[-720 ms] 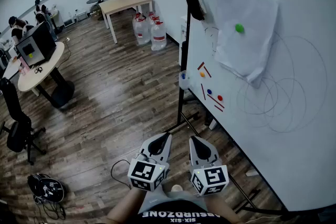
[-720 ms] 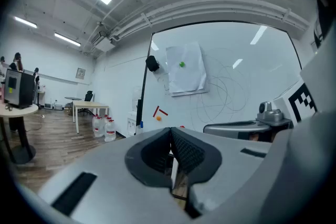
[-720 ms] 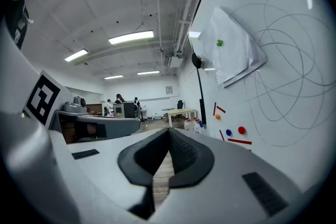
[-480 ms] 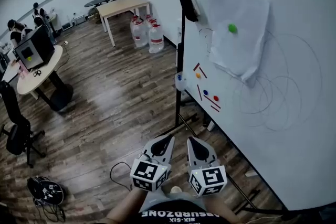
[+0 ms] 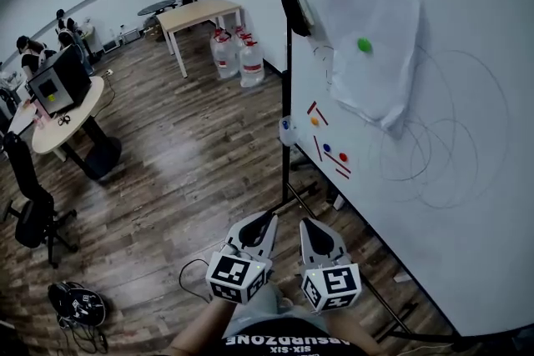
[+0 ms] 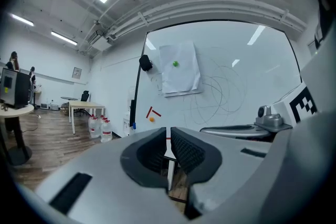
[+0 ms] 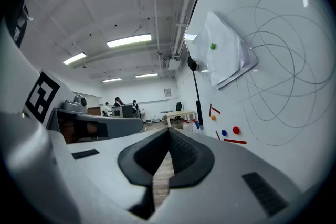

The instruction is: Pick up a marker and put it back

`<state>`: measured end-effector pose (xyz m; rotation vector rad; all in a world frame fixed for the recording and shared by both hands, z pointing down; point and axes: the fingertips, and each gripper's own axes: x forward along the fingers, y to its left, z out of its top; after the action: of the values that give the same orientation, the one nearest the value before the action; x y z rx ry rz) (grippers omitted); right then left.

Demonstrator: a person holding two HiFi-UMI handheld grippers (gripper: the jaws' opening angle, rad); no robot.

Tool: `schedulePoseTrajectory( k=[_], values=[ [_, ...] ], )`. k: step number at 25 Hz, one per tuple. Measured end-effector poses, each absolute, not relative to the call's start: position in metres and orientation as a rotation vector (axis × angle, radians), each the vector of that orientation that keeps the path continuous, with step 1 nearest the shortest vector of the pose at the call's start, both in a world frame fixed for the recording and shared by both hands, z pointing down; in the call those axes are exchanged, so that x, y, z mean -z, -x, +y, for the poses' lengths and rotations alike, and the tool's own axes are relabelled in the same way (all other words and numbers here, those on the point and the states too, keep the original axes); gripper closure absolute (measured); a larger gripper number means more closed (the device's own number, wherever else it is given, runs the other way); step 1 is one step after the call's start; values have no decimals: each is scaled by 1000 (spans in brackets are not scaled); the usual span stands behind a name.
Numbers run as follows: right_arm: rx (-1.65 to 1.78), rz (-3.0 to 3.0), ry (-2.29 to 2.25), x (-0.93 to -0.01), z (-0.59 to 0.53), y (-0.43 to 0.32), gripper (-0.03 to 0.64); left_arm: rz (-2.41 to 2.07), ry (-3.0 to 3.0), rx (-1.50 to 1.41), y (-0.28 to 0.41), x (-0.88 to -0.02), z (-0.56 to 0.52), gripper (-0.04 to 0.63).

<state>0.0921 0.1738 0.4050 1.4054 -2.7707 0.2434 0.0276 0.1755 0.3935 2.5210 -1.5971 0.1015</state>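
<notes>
Several red sticks (image 5: 337,162): thin and short, they lay flat against the lower left part of the whiteboard (image 5: 467,263); probably the markers, though too small to be sure
Marker's place: on the board if those sticks were it, well apart from both grippers; neither gripper held one
Close neighbours: an orange magnet (image 5: 314,120), a blue magnet (image 5: 326,147) and a red magnet (image 5: 343,156) sat among the sticks
Higher on the board: a crumpled paper sheet (image 5: 371,54) hung under a green magnet (image 5: 362,46), with a black eraser (image 5: 294,10) at the board's left edge and looping pen lines to the right
Left gripper (image 5: 269,216): held low in front of the person, its jaws pressed together with nothing between them
Right gripper (image 5: 304,222): just beside the left one, its jaws likewise closed on nothing
Step in hand: the approach, as I judged it; the pick-up had not begun
Next move calls for: lifting one gripper forward to a red stick, spreading its jaws before arrival, setting them across the stick's width and closing at its middle so that it came off the board without sliding
</notes>
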Motion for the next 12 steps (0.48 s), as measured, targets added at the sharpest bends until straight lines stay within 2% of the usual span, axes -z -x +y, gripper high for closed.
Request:
schedulePoseTrajectory(
  k=[4, 7, 12],
  values=[
    [-259, -2767, -1415, -405, 169, -93, 618, -1615, -2517, -86, -23, -388, 168, 566],
    [-267, -2755, -1413, -408, 163, -94, 618, -1618, -2527, -81, -22, -386, 159, 489],
    [-286, -2744, -1396, -413, 150, -91, 618, -1654, -2510, -84, -15, -386, 143, 419]
  ],
)
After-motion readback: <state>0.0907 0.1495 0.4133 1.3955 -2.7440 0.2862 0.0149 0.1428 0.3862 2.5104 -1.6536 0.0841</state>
